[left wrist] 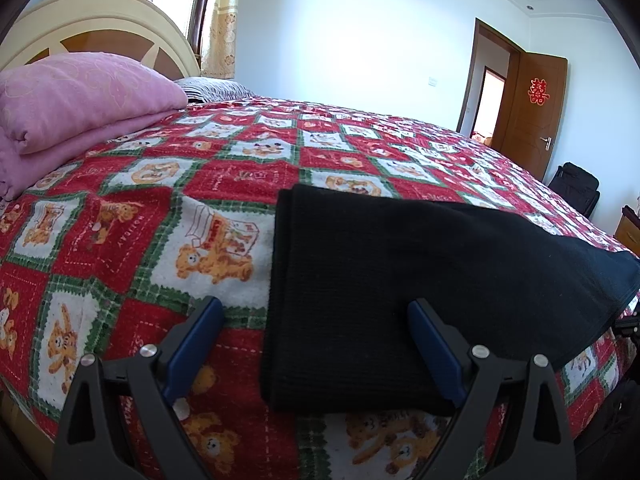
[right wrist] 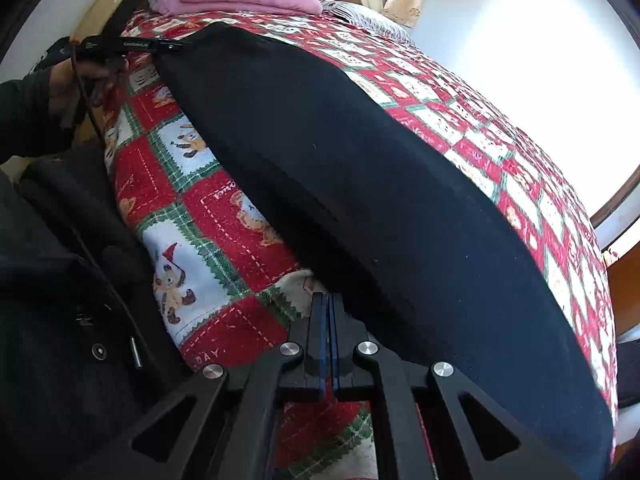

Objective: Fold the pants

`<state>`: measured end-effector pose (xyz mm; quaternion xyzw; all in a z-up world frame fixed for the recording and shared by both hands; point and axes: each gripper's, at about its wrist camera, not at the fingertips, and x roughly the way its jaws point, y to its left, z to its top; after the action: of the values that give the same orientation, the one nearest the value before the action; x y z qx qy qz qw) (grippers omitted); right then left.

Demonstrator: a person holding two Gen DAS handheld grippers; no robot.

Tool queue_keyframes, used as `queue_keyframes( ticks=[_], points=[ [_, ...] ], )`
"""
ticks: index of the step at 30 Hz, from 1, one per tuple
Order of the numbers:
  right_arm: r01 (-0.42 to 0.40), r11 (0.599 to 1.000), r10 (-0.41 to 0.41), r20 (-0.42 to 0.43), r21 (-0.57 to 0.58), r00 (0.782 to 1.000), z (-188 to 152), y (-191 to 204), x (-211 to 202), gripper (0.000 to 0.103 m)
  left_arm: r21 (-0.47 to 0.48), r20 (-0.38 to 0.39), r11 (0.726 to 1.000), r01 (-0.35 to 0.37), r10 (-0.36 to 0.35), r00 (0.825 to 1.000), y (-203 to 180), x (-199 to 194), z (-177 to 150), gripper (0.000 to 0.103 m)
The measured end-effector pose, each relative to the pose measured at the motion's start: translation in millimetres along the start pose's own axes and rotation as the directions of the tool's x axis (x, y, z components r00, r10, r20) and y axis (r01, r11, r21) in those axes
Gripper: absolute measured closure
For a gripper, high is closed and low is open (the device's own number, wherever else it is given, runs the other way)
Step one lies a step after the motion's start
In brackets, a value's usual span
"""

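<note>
The black pants (left wrist: 420, 264) lie flat on the bed, on top of a red, green and white bedspread (left wrist: 132, 216) printed with teddy bears. They form a long dark band running along the near side of the bed, with one narrow end squared off towards the pillow end and the rest stretching away to the right in the left wrist view.

The left claw (left wrist: 316, 344) hovers low over that narrow end with its jaws standing wide apart. Its blue-padded fingers (left wrist: 196, 344) frame the cloth: one finger sits over the bedspread just beside the pants' edge, the other over the pants themselves. Nothing is gripped between them.

The right claw (right wrist: 329, 320) is closed tight, its two blue pads pressed together with no gap. It points steeply down at the near edge of the pants, right where the black cloth meets the bedspread. Whether a bit of fabric is pinched between the tips cannot be told, since the dark cloth hides them.

In the right wrist view, a hand (right wrist: 64, 80) in a dark sleeve holds the other tool at the far end of the pants. A folded pink blanket (left wrist: 76, 96) rests by the cream headboard (left wrist: 100, 20), well apart from the pants. A brown door (left wrist: 532, 116) stands open across the room.
</note>
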<state>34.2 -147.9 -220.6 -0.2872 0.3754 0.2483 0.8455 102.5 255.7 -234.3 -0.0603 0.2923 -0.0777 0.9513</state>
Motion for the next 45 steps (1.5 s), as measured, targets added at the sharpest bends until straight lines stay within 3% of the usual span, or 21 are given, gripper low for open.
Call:
queue_keyframes(
  ticks=[4,15,17,19,21,22,31,32,34,35,45],
  points=[
    [0.040,0.999,-0.039,0.094,-0.010,0.995,10,-2,-19,0.101,-0.001,0.005,1.000,-0.006,0.006,1.000,-1,0,-1,0.006],
    [0.062,0.997,-0.060,0.032,-0.056,0.998,18,3,5,0.098,-0.002,0.003,1.000,-0.001,0.001,1.000,-1,1,-1,0.006],
    [0.072,0.996,-0.070,0.035,-0.055,0.997,18,2,3,0.093,-0.003,0.003,1.000,0.000,0.000,1.000,-1,1,-1,0.006],
    [0.075,0.996,-0.073,0.040,-0.050,0.997,17,1,2,0.078,-0.003,0.003,1.000,-0.001,0.001,1.000,-1,1,-1,0.006],
    [0.053,0.998,-0.051,0.059,-0.039,0.997,17,-1,-2,0.069,-0.003,0.004,1.000,-0.001,0.001,1.000,-2,1,-2,0.006],
    [0.047,0.998,-0.045,0.065,-0.032,0.997,17,-1,-3,0.069,-0.003,0.004,1.000,-0.001,0.001,1.000,-1,1,-1,0.006],
    [0.023,0.999,-0.022,0.055,-0.022,0.998,18,-3,10,0.070,-0.003,0.004,1.000,0.000,0.000,1.000,-1,0,-1,0.006],
    [0.012,1.000,-0.011,0.055,-0.015,0.998,19,-4,10,0.074,-0.002,0.004,1.000,0.000,0.000,1.000,-1,0,-1,0.006],
    [0.000,1.000,0.000,0.063,-0.005,0.998,21,-5,7,0.096,0.002,0.002,1.000,0.000,0.000,1.000,-1,0,-1,0.006],
    [0.003,1.000,-0.002,0.069,-0.006,0.998,23,-5,6,0.098,0.002,-0.001,1.000,0.001,-0.001,1.000,-1,0,0,0.006],
    [0.034,0.996,-0.030,0.048,-0.078,0.998,19,18,8,0.101,-0.016,-0.010,1.000,0.006,-0.006,1.000,7,1,7,0.005]
  ],
)
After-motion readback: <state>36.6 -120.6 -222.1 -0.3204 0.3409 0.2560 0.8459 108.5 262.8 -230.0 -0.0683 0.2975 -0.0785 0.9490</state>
